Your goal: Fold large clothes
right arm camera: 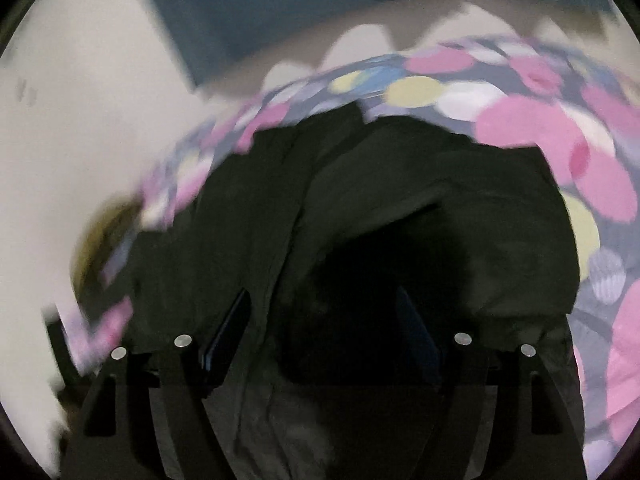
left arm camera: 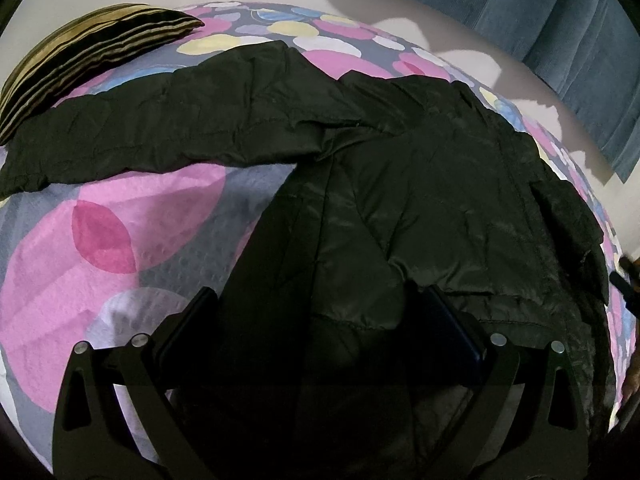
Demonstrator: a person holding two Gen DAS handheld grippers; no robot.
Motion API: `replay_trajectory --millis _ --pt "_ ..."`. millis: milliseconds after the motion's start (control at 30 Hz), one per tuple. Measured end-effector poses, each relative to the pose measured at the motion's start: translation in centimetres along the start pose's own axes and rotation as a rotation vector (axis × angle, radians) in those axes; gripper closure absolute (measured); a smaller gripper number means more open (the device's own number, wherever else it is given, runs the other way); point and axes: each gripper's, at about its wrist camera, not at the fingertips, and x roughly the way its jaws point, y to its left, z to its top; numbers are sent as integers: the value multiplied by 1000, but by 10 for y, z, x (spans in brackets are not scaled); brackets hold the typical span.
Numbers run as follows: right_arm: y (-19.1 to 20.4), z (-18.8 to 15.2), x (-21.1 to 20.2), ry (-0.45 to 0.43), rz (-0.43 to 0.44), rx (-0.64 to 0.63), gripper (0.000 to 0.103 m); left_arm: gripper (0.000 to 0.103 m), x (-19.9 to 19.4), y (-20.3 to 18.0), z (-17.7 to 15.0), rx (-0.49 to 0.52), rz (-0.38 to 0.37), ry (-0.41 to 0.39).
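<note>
Pale walls and a blue corduroy curtain (left arm camera: pixel 560 40) frame a bed covered by a grey bedspread printed with pink, yellow and white circles (left arm camera: pixel 120 240), with a brown-and-tan striped cushion (left arm camera: pixel 88 60) at its far left corner. Spread on the bed lies a large black quilted puffer jacket (left arm camera: pixel 420 200), one sleeve (left arm camera: pixel 140 136) stretched out to the left and its body running toward the camera. Left hand-held gripper (left arm camera: pixel 316 312): fingers apart, straddling the jacket's near hem; whether any fabric lies between them cannot be told, since cloth and fingers are equally dark. Right hand-held gripper (right arm camera: pixel 324 312): fingers likewise apart over the jacket's other side; this view is smeared, so contact there cannot be judged. Probable step: gathering the near edge for a first fold. Good practice would be to pinch both layers of the slippery padded shell fully, lift both sides evenly, and bring the outstretched sleeve inward first, lest trapped air spring the fold open.
</note>
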Motion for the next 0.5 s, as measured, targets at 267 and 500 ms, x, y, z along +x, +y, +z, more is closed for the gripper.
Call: replay_trajectory --millis 267,500 --pt "-58 43 48 33 100 308 40 2 0 1 0 0 1 1" --pt "-33 57 74 34 46 242 86 2 1 1 -1 2 2 2"
